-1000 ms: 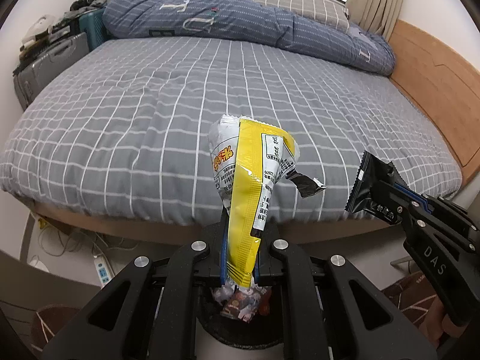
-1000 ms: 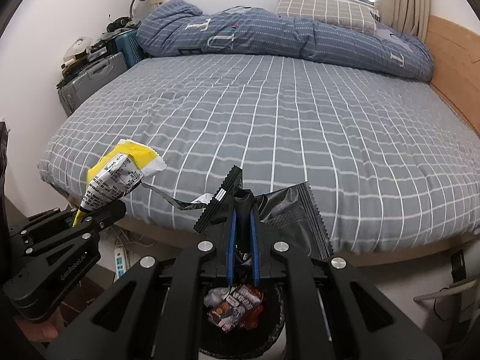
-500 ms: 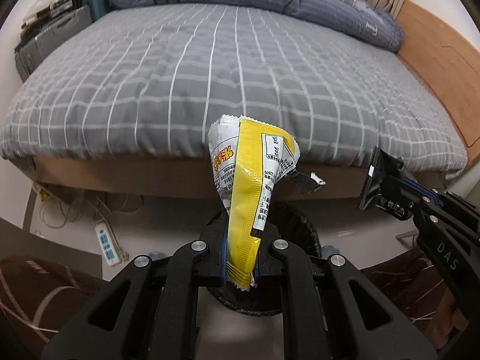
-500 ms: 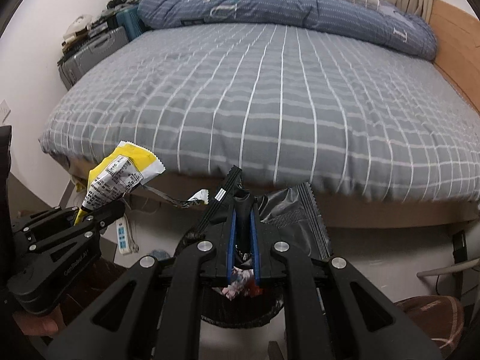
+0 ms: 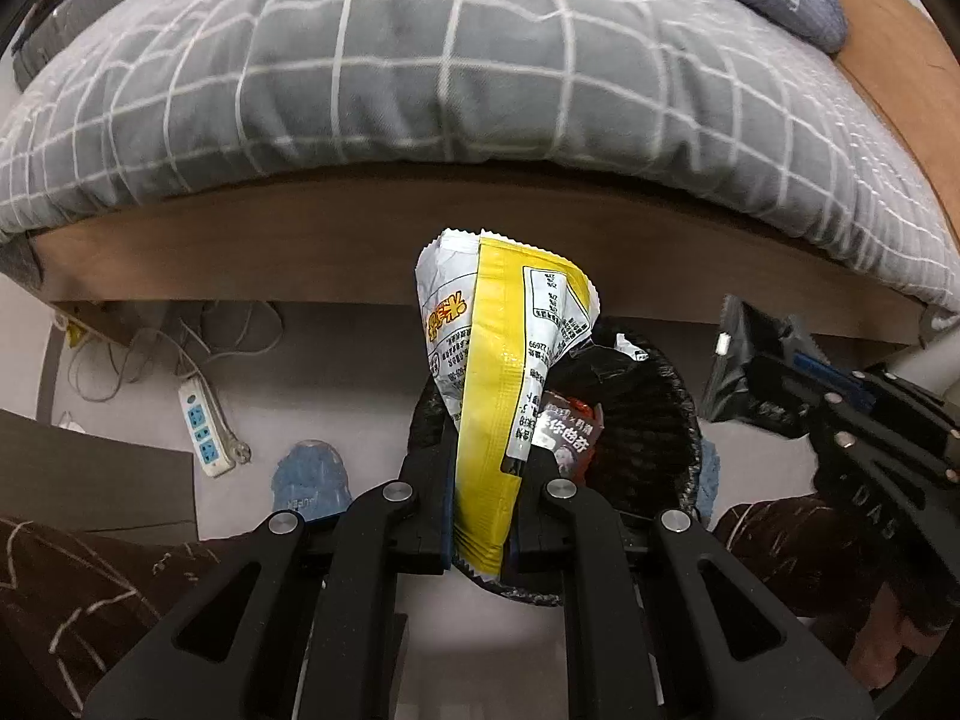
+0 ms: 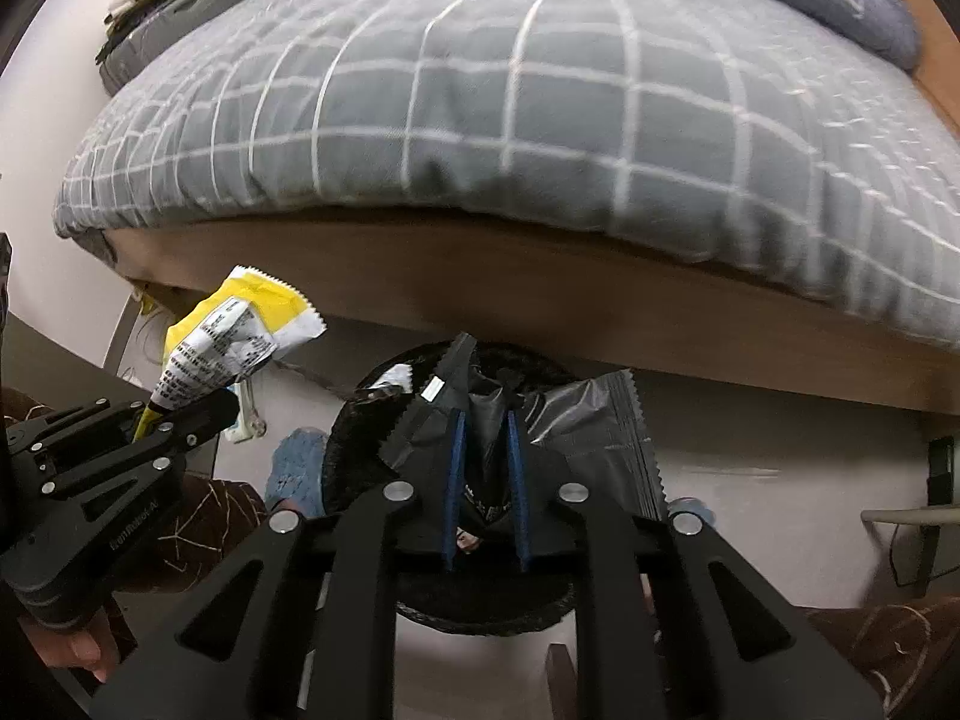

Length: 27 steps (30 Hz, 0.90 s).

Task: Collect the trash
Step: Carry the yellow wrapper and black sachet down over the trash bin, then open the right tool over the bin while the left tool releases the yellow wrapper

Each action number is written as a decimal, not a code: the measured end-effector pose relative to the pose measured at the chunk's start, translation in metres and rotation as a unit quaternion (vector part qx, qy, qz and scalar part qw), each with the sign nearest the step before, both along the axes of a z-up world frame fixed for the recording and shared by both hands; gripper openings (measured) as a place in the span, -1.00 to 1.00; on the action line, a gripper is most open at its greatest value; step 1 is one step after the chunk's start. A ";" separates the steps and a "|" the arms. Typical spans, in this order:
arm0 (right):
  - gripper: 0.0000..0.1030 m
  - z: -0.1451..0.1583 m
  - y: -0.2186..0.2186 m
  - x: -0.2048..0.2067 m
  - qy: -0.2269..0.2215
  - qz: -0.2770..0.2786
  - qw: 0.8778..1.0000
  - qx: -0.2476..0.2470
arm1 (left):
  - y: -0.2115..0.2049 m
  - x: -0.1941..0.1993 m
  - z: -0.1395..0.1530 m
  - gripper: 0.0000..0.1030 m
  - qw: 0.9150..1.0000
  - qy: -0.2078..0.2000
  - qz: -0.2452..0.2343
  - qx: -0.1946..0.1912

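Your left gripper (image 5: 480, 516) is clenching the yellow wrapper (image 5: 504, 372) by its lower end, pads pressed flat against it, so the wrapper is standing upright with its long axis running up from the jaws and its torn top fanning out toward the bed (image 5: 420, 90). Your right gripper (image 6: 485, 480) is in the act of opening: the blue pads (image 6: 453, 480) are standing slightly apart, the black wrapper (image 6: 576, 432) is sitting between them, and you cannot tell whether they are still touching its crumpled middle. That black wrapper is lying more crosswise, its serrated ends spreading left and right of the jaws. Both wrappers are hanging just above the black-lined bin (image 5: 660, 420) on the floor at the foot of the bed. Your left camera is looking into the bin, showing a red packet (image 5: 570, 438) already inside, plus a power strip (image 5: 204, 432) and a blue slipper (image 5: 309, 480) on the floor to the left; your right camera is hiding the bin's inside behind the black wrapper, but it is showing your left hand (image 6: 72, 648) under its gripper and luggage (image 6: 162, 30) beside the bed.
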State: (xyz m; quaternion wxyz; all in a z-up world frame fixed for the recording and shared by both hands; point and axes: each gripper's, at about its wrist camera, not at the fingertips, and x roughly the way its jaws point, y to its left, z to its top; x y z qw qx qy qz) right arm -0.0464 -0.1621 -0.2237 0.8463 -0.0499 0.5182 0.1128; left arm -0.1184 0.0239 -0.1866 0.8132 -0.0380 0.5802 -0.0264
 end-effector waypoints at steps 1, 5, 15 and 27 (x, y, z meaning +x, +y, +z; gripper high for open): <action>-0.65 -0.003 0.004 0.002 0.003 0.004 1.000 -0.002 | 0.003 0.002 -0.003 -0.79 1.000 0.002 0.003 0.002; -0.49 -0.019 0.019 0.011 0.018 0.018 1.000 -0.010 | 0.017 0.008 -0.010 -0.79 1.000 0.007 0.018 0.007; 0.10 -0.029 0.025 0.016 0.019 0.018 1.000 -0.015 | 0.035 0.010 -0.015 -0.79 0.999 0.014 0.037 0.011; 0.85 0.000 -0.044 0.008 -0.044 -0.066 0.996 -0.027 | -0.011 0.016 -0.019 -0.79 1.000 0.018 -0.009 -0.004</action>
